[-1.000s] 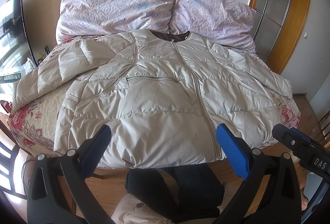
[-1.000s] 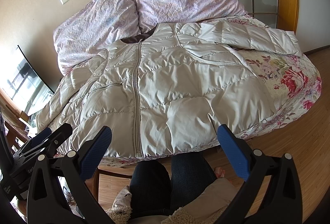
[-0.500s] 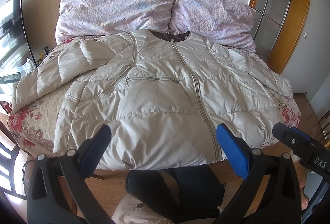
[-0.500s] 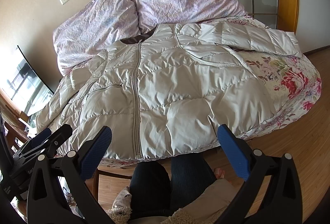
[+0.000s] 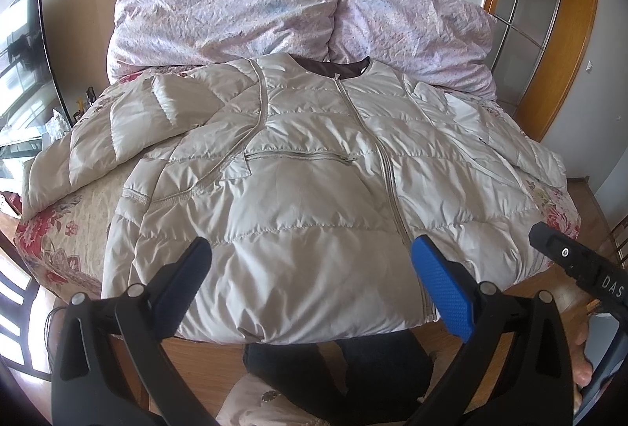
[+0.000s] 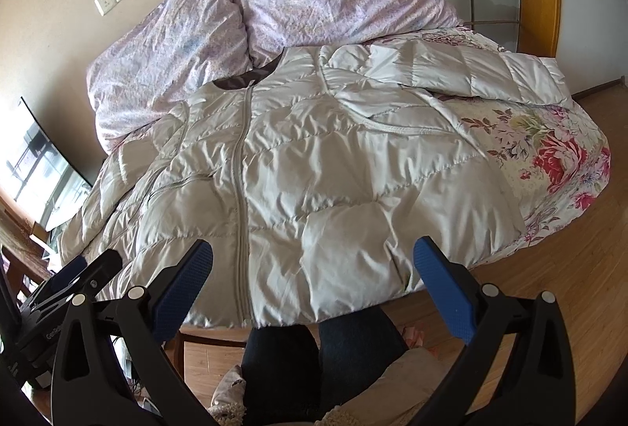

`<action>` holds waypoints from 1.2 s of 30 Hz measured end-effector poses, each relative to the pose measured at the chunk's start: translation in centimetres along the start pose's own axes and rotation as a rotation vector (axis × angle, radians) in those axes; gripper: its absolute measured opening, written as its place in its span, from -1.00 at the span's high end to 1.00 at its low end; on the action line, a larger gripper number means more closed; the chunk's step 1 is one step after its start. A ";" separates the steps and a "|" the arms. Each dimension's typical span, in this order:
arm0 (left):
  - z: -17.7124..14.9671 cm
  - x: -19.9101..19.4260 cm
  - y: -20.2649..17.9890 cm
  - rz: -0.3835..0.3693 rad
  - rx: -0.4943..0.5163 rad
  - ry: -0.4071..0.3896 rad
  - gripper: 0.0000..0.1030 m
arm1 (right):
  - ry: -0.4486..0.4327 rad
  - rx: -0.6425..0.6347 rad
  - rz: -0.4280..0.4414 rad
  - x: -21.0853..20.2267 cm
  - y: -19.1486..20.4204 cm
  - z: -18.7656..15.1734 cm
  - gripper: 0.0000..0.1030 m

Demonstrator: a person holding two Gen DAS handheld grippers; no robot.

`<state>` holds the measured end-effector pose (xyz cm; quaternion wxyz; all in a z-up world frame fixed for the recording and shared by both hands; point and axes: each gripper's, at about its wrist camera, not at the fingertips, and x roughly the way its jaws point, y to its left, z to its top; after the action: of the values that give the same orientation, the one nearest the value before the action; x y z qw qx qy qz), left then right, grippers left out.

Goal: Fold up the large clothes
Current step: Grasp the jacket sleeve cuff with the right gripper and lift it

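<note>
Flat on bed point(image 5: 59, 226), zipped jacket point(image 5: 314, 190), left tongs point(image 5: 310, 284), right tongs point(image 6: 314, 284) both spread, empty

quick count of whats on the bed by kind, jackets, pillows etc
puffer jacket: 1
lilac pillows: 2
floral bedspread: 1
total: 4

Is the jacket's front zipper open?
No, the jacket lies flat with its zipper closed from neckline to hem.
</note>
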<state>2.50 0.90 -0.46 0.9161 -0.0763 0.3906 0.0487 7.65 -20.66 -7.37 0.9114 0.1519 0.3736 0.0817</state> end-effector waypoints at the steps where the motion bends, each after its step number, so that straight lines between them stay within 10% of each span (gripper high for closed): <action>1: 0.2 0.2 0.1 0.004 0.000 0.000 -0.96 | -0.004 0.007 -0.012 0.2 -0.3 0.3 -0.97; 18: 2.8 7.4 4.1 -0.106 -0.141 0.139 -0.96 | -0.111 0.549 -0.116 7.1 -21.1 9.2 -0.96; 30: 3.5 9.6 4.5 -0.314 -0.189 0.131 -0.96 | -0.131 1.006 -0.025 9.8 -35.3 9.8 0.06; 36: 4.0 9.2 4.8 -0.357 -0.215 0.084 -0.96 | -0.161 1.025 -0.047 10.2 -37.1 10.9 0.09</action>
<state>10.97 6.62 -4.87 0.8797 -0.2437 0.4012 -0.0761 23.85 -55.18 -19.27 0.7474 0.5763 0.2975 -0.1441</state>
